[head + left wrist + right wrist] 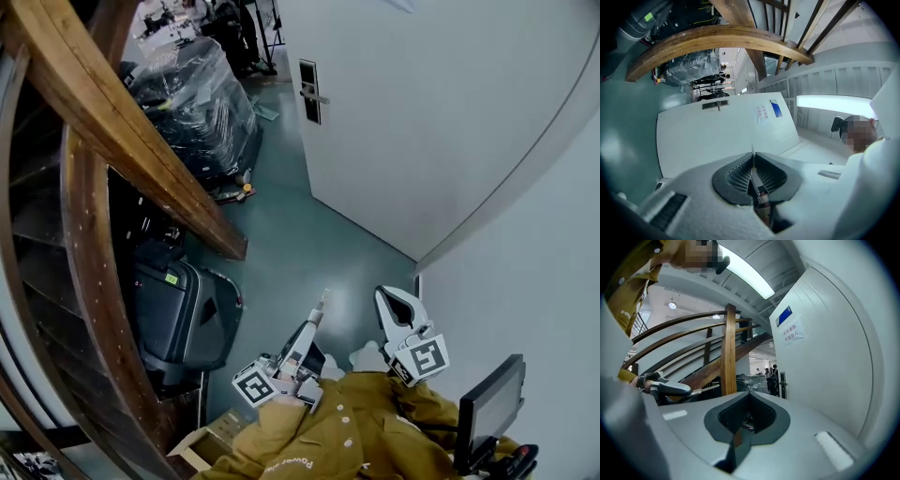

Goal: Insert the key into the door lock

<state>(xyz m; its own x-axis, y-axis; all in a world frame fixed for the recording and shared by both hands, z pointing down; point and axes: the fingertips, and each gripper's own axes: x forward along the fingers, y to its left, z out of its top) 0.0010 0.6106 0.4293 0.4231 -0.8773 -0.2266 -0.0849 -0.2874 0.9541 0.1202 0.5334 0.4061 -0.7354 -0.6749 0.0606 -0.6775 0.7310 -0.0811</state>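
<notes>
Grey-green floor (309,253) runs from the person up to a white door (422,122) at 12 o'clock in the head view. The door lock (308,91), on its dark plate, is well apart from both grippers. The left gripper (313,325) has its fingers (736,176) clenched on the key (322,302), whose thin blade juts past the tips toward the door. The right gripper (392,300), at 3 o'clock of the left, has its fingers (764,416) clenched on nothing.

The key seems pinched near its head only, so meeting the keyhole slightly off line could twist it in the grip or knock it to the floor. How the blade is turned relative to the slot cannot be judged yet.

A wooden stair rail (122,131) sweeps past from 9 to 11 o'clock. A plastic-wrapped load (197,103) stands at 11 o'clock near the door, and black cases (183,319) sit at 9 o'clock. None lies on the line to the lock, though the wrapped load crowds the lock side.
</notes>
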